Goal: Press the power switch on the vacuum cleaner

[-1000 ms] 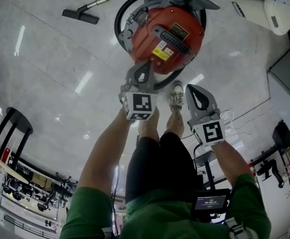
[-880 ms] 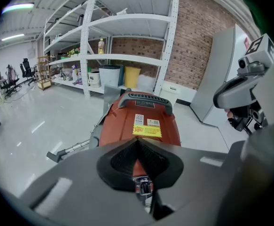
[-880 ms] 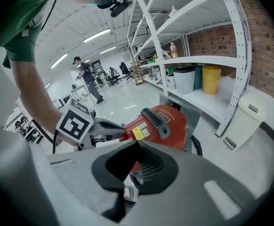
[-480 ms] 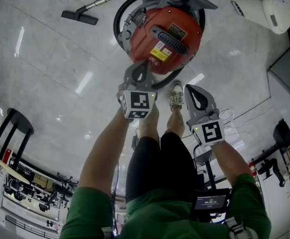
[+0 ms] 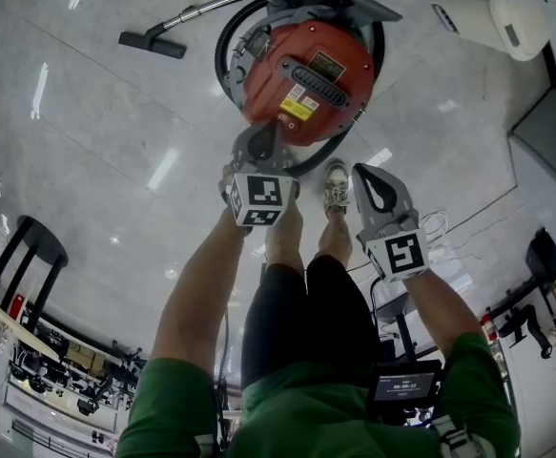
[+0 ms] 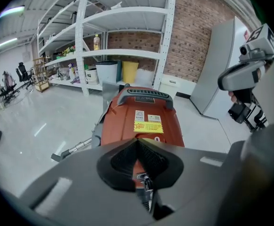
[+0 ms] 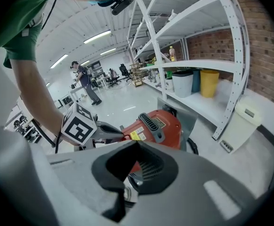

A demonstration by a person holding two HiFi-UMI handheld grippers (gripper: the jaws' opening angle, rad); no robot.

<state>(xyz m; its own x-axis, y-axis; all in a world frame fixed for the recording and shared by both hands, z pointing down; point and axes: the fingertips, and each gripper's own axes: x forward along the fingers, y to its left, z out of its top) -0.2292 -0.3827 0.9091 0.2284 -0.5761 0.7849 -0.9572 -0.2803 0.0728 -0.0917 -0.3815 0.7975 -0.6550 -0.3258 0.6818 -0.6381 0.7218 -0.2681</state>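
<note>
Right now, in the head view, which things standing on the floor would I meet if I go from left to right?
Black stool → black floor nozzle → red vacuum cleaner → white unit

Red canister vacuum cleaner (image 5: 301, 79) upright on floor, black handle on top.

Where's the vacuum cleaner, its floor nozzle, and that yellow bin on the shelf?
vacuum cleaner (image 5: 359, 65): head view, on its red dome.
floor nozzle (image 5: 154, 45): head view, middle of the black head.
yellow bin (image 6: 129, 72): left gripper view, on its front wall.
</note>
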